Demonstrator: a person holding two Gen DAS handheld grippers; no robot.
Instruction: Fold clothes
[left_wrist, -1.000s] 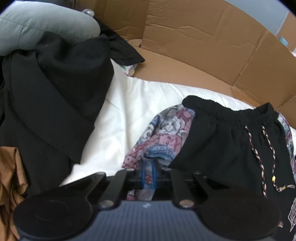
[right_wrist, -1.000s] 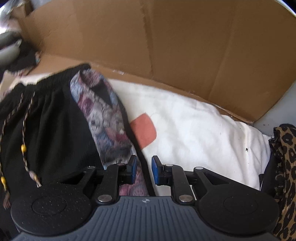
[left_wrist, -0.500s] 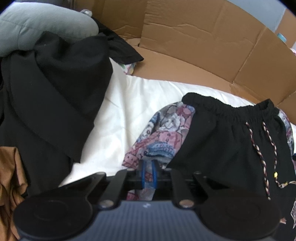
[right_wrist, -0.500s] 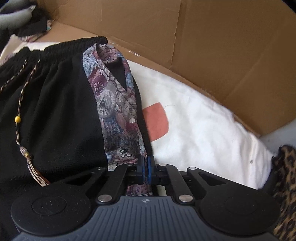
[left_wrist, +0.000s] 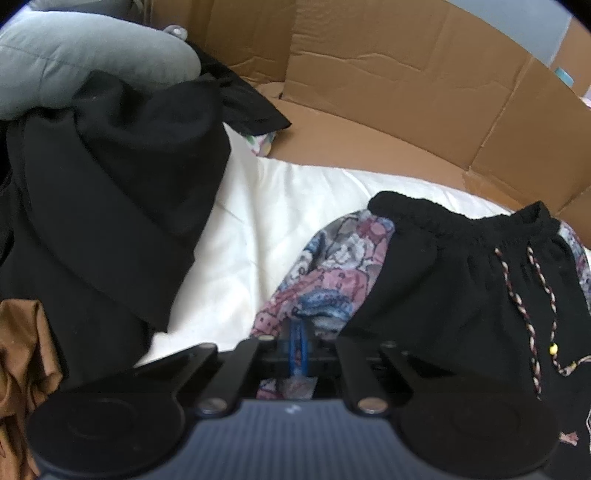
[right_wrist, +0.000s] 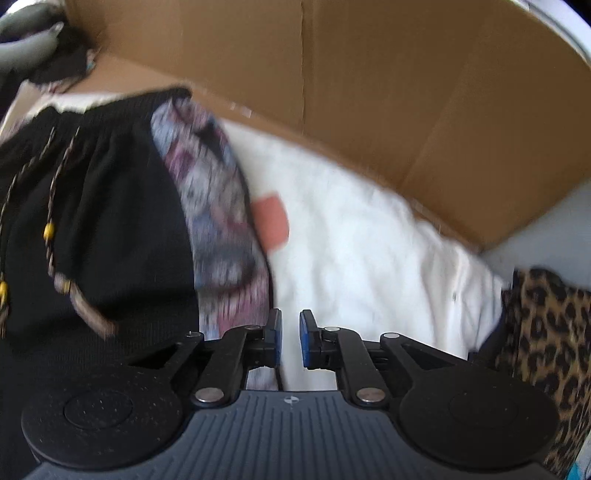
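Right tongs have let go and are opening, empty; left tongs pinch the shorts; no legible writing.

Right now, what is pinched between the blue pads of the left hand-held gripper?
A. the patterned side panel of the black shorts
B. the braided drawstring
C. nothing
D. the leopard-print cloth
A: the left hand-held gripper is shut on the patterned pink-and-blue side panel of the black shorts.
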